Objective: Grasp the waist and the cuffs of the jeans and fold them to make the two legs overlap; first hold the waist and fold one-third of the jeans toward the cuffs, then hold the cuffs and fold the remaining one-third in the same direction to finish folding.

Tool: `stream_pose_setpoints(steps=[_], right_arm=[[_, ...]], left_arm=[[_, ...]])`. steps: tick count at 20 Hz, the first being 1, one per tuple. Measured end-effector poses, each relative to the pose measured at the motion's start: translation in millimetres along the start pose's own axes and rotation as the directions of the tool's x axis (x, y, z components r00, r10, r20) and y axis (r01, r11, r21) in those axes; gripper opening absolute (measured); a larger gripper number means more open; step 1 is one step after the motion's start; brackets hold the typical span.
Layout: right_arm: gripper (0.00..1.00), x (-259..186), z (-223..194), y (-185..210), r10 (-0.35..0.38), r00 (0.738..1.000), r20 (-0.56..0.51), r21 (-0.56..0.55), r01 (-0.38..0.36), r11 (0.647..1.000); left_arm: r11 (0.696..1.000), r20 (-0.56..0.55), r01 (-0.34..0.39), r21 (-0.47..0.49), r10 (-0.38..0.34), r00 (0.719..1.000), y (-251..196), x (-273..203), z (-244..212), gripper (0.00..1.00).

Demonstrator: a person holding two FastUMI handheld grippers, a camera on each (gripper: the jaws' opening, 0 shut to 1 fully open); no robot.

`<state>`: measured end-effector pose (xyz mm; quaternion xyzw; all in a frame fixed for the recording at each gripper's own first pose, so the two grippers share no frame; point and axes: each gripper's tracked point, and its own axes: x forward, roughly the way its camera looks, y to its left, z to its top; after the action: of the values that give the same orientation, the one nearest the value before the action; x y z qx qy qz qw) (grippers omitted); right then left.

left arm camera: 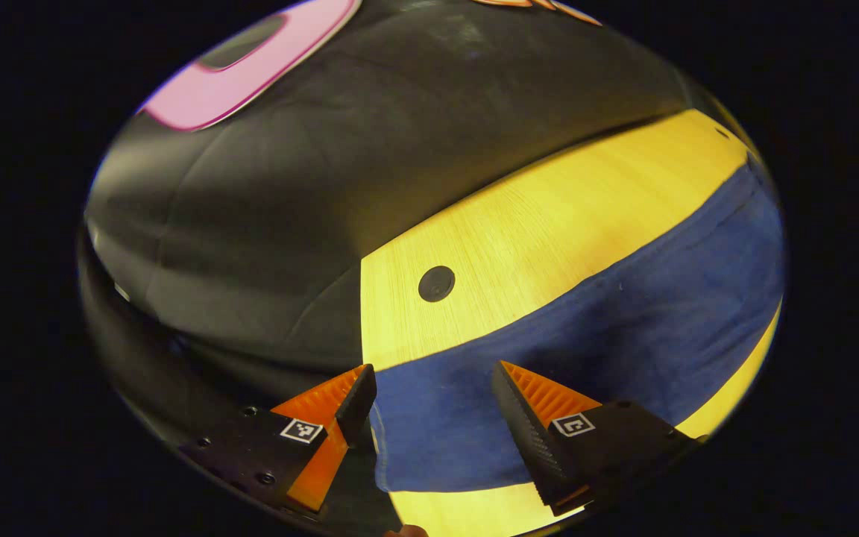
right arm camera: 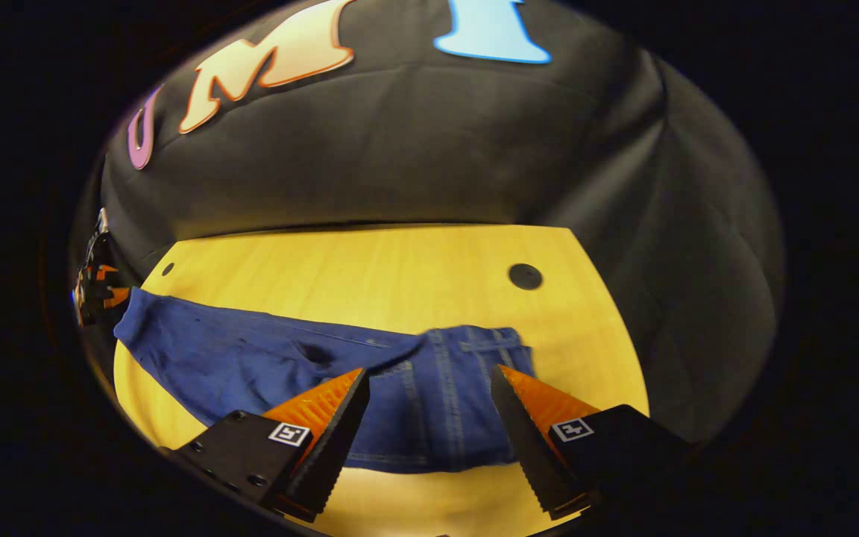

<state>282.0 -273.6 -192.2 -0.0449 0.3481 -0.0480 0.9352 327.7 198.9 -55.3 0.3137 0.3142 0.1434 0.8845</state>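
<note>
Right gripper view has the dark blue denim jeans [right arm camera: 265, 358] lying flat on the yellow wooden table [right arm camera: 370, 268], long axis running across the frame: the stitched waist end [right arm camera: 452, 395] sits at lower centre, while the legs stretch to the cuff end at the left edge. The right gripper [right arm camera: 429, 410] hovers low over the waist, tongs spread wide and touching no cloth that can be seen. At the far left edge the left gripper [right arm camera: 98, 287] sits beside the cuffs.

Left gripper view looks along a blue leg [left arm camera: 593, 328] that runs from lower centre to the right edge; the cuff hem [left arm camera: 400, 447] lies between its spread tongs [left arm camera: 433, 403], not pinched. A round black hole [left arm camera: 436, 283] marks the table. Small square black-and-white markers sit on each finger base; no readable writing shows.
</note>
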Motion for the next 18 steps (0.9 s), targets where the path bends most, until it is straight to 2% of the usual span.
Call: stream_pose_setpoints(steps=[3, 8, 14, 18], right_arm=[[0.99, 0.8, -16.1, -35.3, -0.029, 0.999, -0.037, 0.007, 0.029, 1.0], [1.0, 20.9, -51.4, -53.4, 0.006, 0.991, -0.131, 0.029, -0.002, 1.0], [1.0, 38.9, -71.2, -57.4, 0.064, 0.981, -0.184, 0.113, -0.044, 0.993], [0.99, 40.3, -72.5, -56.9, 0.064, 0.983, -0.174, 0.112, -0.045, 0.993]], left_arm=[[0.994, -0.022, -0.02, -0.106, 0.018, 1.0, 4.9, 12.2, -6.2, 0.95], [0.956, -0.047, -0.039, -0.289, 0.026, 0.999, 2.2, 2.3, 19.4, 0.96], [0.923, -0.05, -0.061, -0.379, 0.046, 0.998, 6.2, 2.1, 23.7, 0.96], [0.929, -0.018, -0.087, -0.36, 0.087, 0.996, 9.9, 1.7, 31.2, 0.96]])
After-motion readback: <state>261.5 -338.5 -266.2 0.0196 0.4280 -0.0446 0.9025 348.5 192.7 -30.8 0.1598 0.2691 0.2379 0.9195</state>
